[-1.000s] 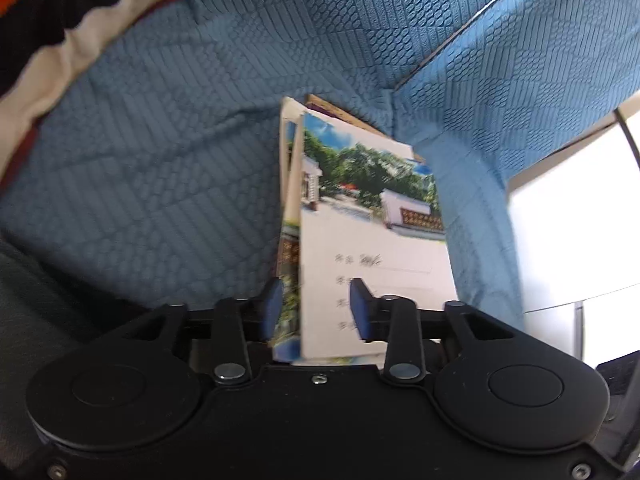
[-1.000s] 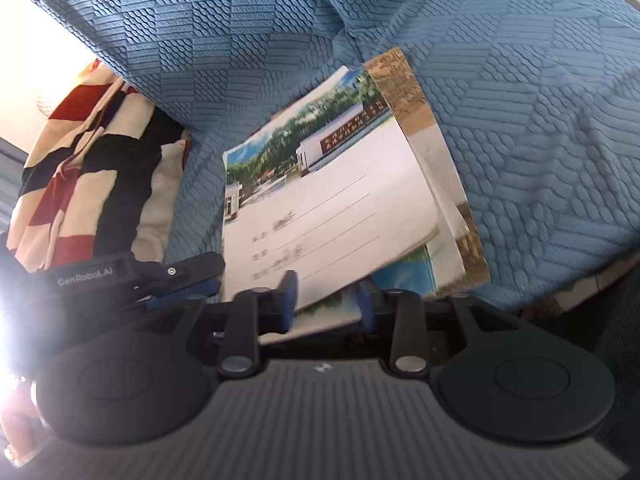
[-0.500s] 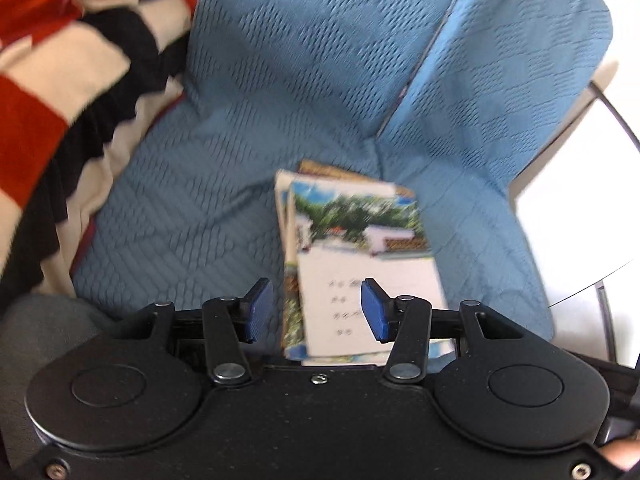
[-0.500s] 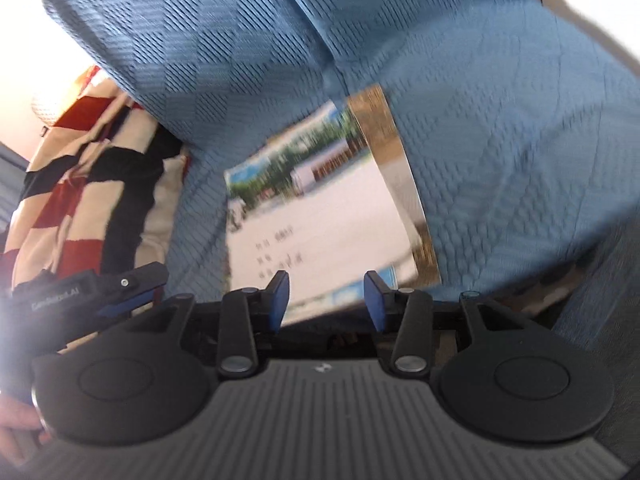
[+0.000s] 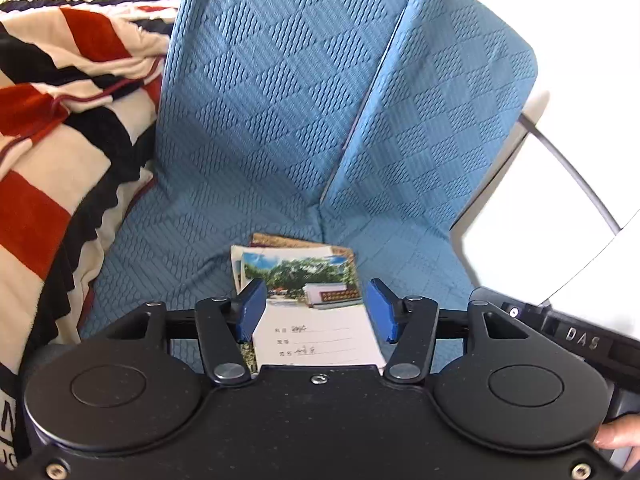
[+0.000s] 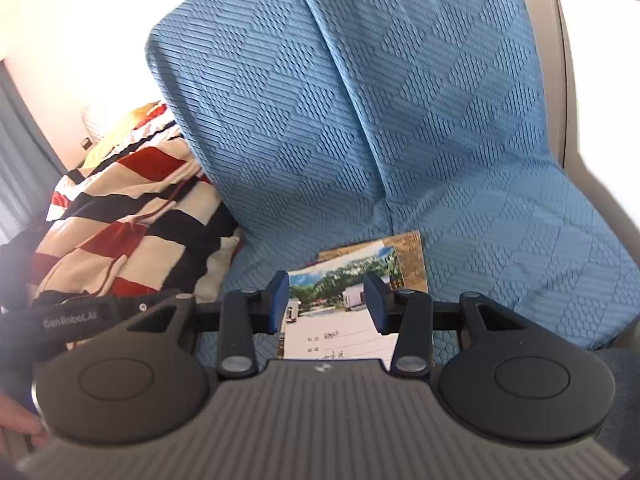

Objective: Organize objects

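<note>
A small stack of booklets (image 5: pixel 316 312) lies flat on the blue seat cushion (image 5: pixel 168 248); the top one has a photo of trees and a building above handwritten lines. In the right wrist view the same stack (image 6: pixel 340 320) lies near the seat's front. My left gripper (image 5: pixel 316 310) hovers well above the stack, its jaws opening, with nothing pressed between the blue pads (image 5: pixel 250 308). My right gripper (image 6: pixel 327 304) also hangs above the stack, its jaws apart and empty.
A red, black and cream striped blanket (image 5: pixel 60 140) is heaped to the left of the seat, also the blanket (image 6: pixel 132 232) in the right view. The blue-covered backrest (image 5: pixel 280 80) rises behind the stack. A white surface (image 5: pixel 540 220) lies to the right.
Both grippers have risen away from the stack, which now looks smaller and lies flat on the seat. The left jaws have widened and no longer straddle the booklets' edge.
</note>
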Tool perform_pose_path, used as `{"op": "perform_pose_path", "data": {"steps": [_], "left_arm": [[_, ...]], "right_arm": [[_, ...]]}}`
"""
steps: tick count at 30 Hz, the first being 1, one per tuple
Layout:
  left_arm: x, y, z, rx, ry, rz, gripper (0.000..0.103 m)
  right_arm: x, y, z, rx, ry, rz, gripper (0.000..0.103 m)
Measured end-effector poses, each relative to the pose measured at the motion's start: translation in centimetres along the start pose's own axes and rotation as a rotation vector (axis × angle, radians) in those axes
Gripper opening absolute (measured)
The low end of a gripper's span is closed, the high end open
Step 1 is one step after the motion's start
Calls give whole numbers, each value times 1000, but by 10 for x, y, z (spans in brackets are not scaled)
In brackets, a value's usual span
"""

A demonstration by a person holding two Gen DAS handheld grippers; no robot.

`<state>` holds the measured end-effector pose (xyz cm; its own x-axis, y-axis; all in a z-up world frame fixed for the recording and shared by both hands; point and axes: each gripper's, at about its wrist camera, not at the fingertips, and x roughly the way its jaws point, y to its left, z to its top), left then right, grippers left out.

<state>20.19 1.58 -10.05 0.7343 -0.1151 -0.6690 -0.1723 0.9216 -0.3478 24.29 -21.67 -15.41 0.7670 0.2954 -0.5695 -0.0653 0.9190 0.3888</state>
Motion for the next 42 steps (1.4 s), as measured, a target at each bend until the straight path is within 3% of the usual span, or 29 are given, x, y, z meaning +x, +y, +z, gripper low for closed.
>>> {"op": "perform_pose_path", "data": {"steps": [5, 11, 16, 20, 26, 27, 29, 31, 36, 38, 42], "left_arm": [[-30, -7, -2, 7, -55, 2, 62], [-45, -11, -11, 23, -65, 10, 71], [-46, -12, -16, 24, -66, 9, 83], [-42, -15, -25, 39, -62, 1, 85], [-32, -10, -34, 39, -36, 19, 99], [-31, -9, -35, 38, -33, 27, 100], [-30, -8, -36, 39, -31, 36, 101], [-29, -7, -37, 38, -28, 40, 101], [-25, -3, -38, 36, -14, 55, 101], [-24, -4, -38, 41, -13, 60, 101], [-24, -4, -39, 40, -10, 66, 102]], "right_arm": [[-17, 11, -5, -46, -20, -3, 45], [-29, 17, -17, -74, -26, -22, 45], [-31, 15, -28, -71, -14, -51, 45], [-27, 10, -38, -51, 9, -57, 46], [-24, 14, -50, -84, 18, -92, 47], [-23, 14, -51, -92, 19, -101, 50], [-23, 13, -52, -109, 11, -121, 79], [-22, 9, -54, -111, 7, -124, 89], [-13, 2, -53, -100, 56, -144, 90], [-13, 2, -53, -100, 50, -152, 103], [-14, 2, -52, -101, 46, -156, 103]]}}
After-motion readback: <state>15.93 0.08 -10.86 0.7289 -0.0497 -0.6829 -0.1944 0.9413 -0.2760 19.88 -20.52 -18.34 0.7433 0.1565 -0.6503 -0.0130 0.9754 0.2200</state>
